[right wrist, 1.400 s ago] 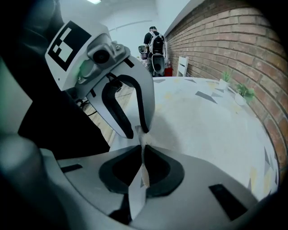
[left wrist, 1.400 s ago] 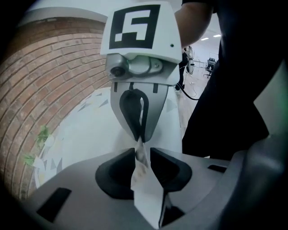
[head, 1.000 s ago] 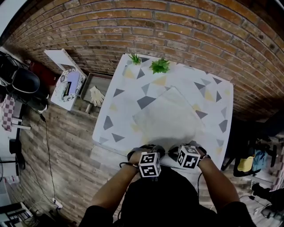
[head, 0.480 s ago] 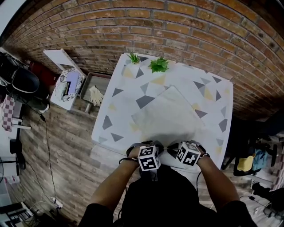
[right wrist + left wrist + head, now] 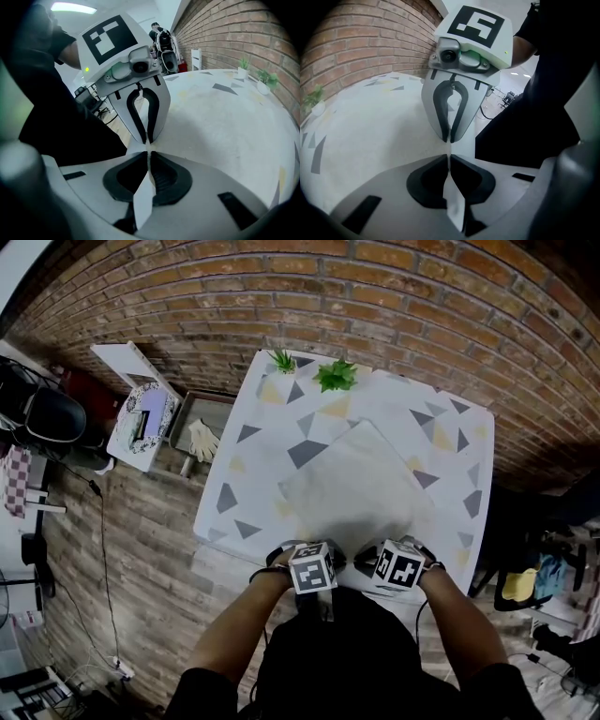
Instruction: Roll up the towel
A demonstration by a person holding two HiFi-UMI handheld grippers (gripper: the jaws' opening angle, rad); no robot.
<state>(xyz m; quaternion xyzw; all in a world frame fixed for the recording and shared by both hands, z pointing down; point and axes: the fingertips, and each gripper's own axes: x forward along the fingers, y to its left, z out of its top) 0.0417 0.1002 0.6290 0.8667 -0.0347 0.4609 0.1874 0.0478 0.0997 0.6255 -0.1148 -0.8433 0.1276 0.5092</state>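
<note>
White towel (image 5: 361, 488) fabric lies spread flat on the table (image 5: 246, 442), over its triangle-patterned cloth. One corner points toward the two small potted plants (image 5: 336, 378) at the brick-wall end, and the near edge reaches the side where the person stands. No turn of a roll shows anywhere on it in the head view, so the rolling itself looks not yet begun; what is done is the grasp.

The left gripper (image 5: 306, 551) sits at that near edge. In the left gripper view its jaws are pressed together on a thin fold of the towel's hem, with a strip of white cloth running back between the pads (image 5: 426, 185). The right gripper (image 5: 387, 553) sits just beside it, so close that the two show tip to tip in each gripper view. Its jaws have just been closing a little tighter, and they too pinch a sliver of the same hem. Both tools tilt downward toward the tabletop.

By my reading the job is at its very start: the edge is secured at two points close together, and the whole length is left to wind. What remains is turning that hem over onto the cloth, carrying the roll toward the plants, and keeping it even. With the two grips so close together, the stretches of edge outside them may lag and leave a loose, uneven roll.
</note>
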